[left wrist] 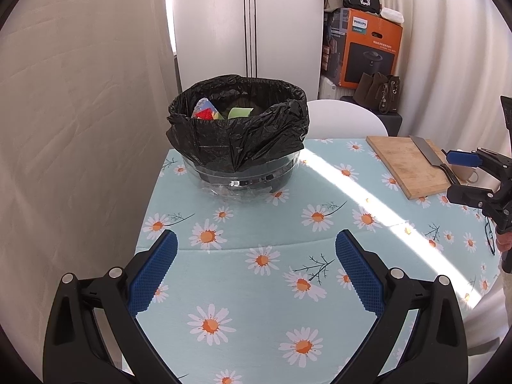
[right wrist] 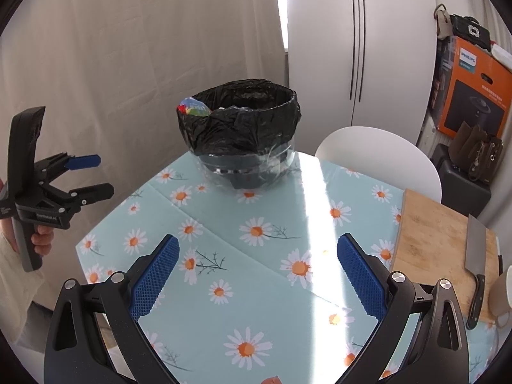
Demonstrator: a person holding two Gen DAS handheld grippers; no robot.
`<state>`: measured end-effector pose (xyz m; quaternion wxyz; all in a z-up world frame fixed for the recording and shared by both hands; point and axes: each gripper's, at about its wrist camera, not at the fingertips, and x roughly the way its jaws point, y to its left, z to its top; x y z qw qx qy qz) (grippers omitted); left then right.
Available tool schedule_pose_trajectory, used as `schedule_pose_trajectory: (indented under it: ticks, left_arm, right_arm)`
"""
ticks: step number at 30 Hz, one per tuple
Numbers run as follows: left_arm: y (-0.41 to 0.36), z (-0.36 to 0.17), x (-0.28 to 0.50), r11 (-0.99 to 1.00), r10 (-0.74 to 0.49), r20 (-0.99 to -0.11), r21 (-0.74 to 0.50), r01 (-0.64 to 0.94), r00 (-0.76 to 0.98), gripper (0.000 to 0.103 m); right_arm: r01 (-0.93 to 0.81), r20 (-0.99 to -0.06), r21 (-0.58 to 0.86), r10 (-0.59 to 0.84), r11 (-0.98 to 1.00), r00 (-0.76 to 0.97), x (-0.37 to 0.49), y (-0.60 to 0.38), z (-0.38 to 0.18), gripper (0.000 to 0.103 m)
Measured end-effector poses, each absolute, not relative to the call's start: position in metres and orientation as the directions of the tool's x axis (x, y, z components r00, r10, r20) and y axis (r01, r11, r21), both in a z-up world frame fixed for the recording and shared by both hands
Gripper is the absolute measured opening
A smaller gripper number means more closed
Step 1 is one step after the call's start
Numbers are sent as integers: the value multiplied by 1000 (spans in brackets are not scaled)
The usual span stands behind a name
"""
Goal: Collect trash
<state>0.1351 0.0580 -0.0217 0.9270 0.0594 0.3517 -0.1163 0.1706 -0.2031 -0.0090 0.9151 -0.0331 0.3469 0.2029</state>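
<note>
Black plastic liner drapes over the clear round bin (left wrist: 238,147) at the far end of my daisy-print counter (left wrist: 256,275), with colourful trash wrappers (left wrist: 209,112) inside. My left gripper (left wrist: 256,240) and right gripper (right wrist: 257,244) both hover above bare cloth, fingers spread wide, pinching nothing. To the right, a steel cleaver (right wrist: 476,256) lies on the wooden cutting board (right wrist: 428,233).
</note>
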Motion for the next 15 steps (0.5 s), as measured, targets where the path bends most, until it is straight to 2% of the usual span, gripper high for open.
schedule_pose_trajectory:
  ticks: [15]
  left_arm:
    - [59,-18,136,966,-174,-668,29,259,724,97]
  right_arm:
    - [-396,-650,84,351,915,674,171,-200,-10,95]
